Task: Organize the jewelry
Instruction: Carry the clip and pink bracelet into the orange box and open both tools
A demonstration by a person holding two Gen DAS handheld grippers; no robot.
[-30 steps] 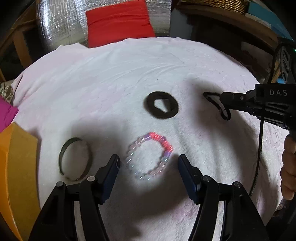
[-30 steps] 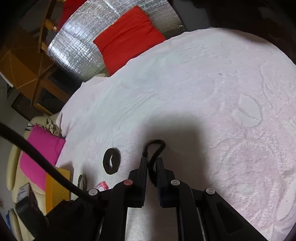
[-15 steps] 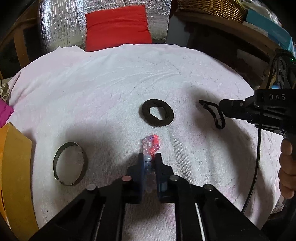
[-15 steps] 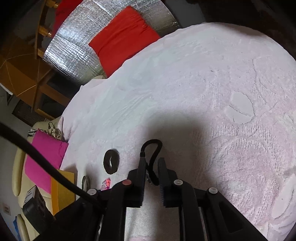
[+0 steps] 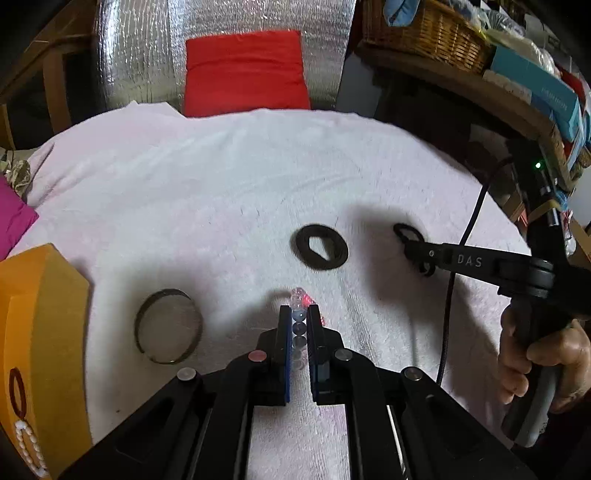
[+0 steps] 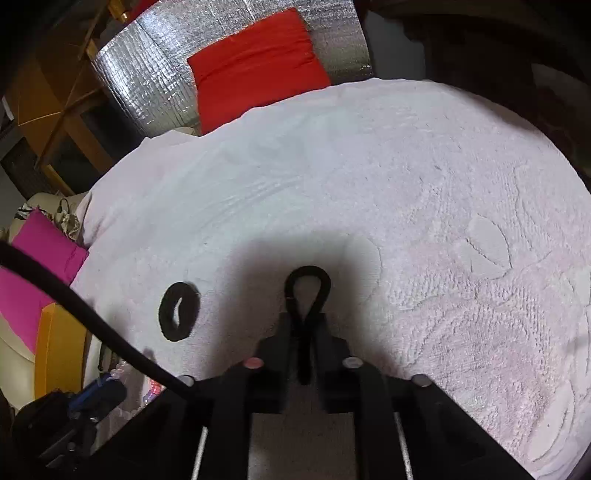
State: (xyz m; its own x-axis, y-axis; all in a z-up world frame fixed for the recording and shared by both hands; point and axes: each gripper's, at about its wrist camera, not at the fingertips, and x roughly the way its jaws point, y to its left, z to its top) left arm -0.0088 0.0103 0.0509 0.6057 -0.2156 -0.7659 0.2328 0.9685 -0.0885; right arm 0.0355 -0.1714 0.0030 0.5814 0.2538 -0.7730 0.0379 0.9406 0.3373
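My left gripper (image 5: 299, 314) is shut on a pink, clear and red beaded bracelet (image 5: 300, 301), pinched flat between the pads just above the white towel (image 5: 221, 192). My right gripper (image 6: 307, 321) is shut on a black cord loop (image 6: 308, 280), whose free end sticks out ahead of the fingertips; it also shows in the left wrist view (image 5: 408, 236). A flat black ring (image 5: 321, 246) lies between the two grippers, also in the right wrist view (image 6: 179, 310). A thin dark bangle (image 5: 168, 325) lies at the left.
An orange jewelry box (image 5: 40, 347) stands at the left edge with a pearl strand (image 5: 27, 446) on it. A red cushion (image 5: 245, 72) and silver padding are behind the towel. A shelf with a wicker basket (image 5: 424, 33) is at the right.
My left gripper closed on the beaded bracelet and lifted it slightly. My right gripper stays shut on the black cord loop and has lifted it off the towel.
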